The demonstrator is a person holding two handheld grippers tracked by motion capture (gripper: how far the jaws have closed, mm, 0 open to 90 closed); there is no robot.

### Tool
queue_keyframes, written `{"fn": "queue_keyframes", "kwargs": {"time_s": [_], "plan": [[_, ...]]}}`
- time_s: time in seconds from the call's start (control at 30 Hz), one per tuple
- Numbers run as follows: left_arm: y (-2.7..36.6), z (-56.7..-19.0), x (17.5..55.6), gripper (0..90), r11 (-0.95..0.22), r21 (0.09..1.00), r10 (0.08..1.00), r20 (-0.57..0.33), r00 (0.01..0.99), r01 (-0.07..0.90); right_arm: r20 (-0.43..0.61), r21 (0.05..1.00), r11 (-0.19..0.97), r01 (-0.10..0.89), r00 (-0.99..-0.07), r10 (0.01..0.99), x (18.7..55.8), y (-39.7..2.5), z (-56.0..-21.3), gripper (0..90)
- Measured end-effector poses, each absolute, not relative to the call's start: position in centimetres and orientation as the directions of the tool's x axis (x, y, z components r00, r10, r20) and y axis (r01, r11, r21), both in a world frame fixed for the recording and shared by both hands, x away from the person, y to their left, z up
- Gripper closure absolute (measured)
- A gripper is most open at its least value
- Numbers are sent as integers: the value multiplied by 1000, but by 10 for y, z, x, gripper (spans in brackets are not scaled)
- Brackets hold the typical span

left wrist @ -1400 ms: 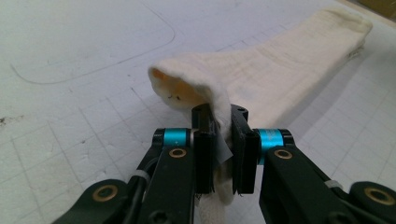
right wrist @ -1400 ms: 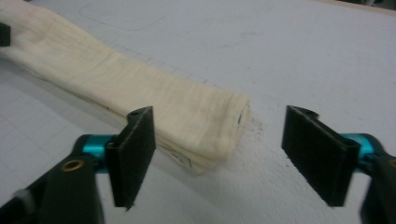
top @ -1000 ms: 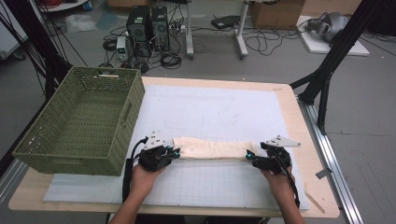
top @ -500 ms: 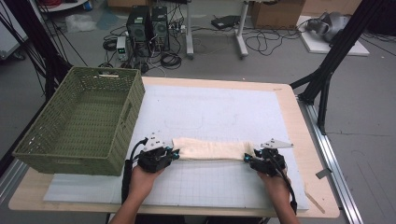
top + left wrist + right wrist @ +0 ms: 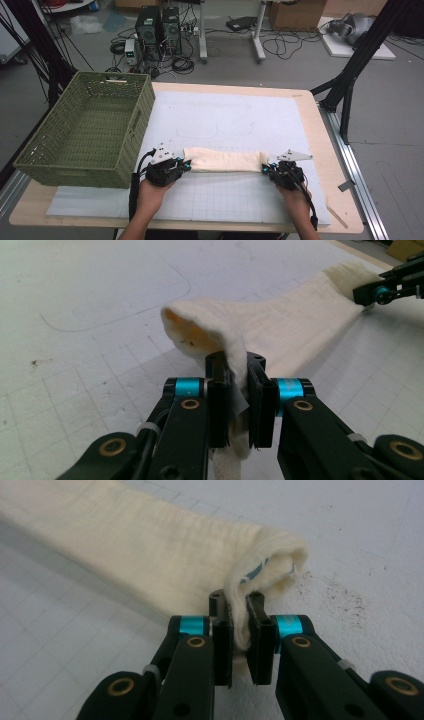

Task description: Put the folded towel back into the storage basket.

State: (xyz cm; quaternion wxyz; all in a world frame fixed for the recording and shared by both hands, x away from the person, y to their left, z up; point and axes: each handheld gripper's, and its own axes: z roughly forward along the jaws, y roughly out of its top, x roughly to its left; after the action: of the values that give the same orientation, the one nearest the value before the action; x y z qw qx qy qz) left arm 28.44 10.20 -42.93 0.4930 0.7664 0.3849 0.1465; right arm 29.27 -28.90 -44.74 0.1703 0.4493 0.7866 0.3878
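A cream cloth lies folded into a long strip across the white gridded mat, near its front. My left gripper is shut on the strip's left end, and the cloth bunches up between its black jaws. My right gripper is shut on the right end, where the cloth curls over the jaws. The strip is stretched flat between the two. The right gripper also appears far off in the left gripper view.
A green woven basket stands on the table's left side, close to my left hand. The wooden table edge runs along the right. Computers and cables sit on the floor beyond.
Both grippers have shifted slightly left with the cloth; the right one moved in a little more. The strip stays held at both ends.
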Motion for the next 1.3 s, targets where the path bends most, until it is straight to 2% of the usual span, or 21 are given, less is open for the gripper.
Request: {"fn": "queue_keyframes", "kwargs": {"time_s": [0.63, 0.93, 1.3], "plan": [[106, -419, 270, 816, -224, 890, 707, -132, 694, 397, 56, 826, 290, 484, -582, 811, 288, -302, -428, 835], [110, -402, 256, 817, -202, 925, 683, -102, 723, 322, -50, 867, 364, 341, -668, 743, 298, -307, -406, 834], [118, -387, 246, 818, -175, 949, 679, -77, 730, 263, -102, 880, 388, 274, -690, 717, 323, -296, -378, 834]]}}
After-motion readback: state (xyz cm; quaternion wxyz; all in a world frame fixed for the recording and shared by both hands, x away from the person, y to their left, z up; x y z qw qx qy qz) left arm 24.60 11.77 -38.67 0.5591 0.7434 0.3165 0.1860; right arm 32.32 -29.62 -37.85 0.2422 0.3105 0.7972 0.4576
